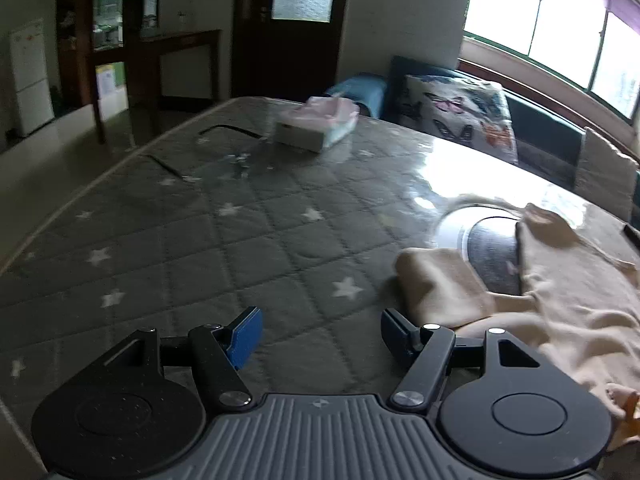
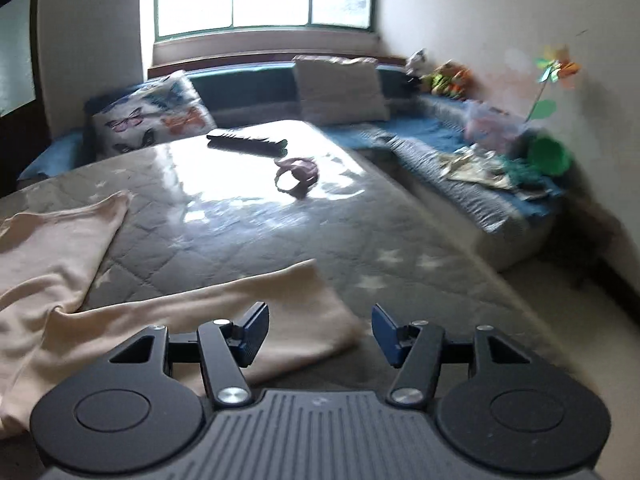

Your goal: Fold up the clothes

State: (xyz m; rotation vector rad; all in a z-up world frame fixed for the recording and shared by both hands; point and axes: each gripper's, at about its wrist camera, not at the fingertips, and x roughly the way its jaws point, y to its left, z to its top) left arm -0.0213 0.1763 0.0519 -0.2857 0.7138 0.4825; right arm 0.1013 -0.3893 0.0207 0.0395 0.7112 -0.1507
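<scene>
My left fingers [image 1: 322, 338] and my right fingers [image 2: 320, 334] are both open and hold nothing, and the soft beige top [image 2: 52, 264] lies spread on the counter [image 1: 240, 240], one sleeve reaching toward its right edge.

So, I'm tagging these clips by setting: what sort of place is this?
Probably a home living room: a quilted star-patterned table, a cushioned window bench with a butterfly pillow, and a fridge beyond.
</scene>
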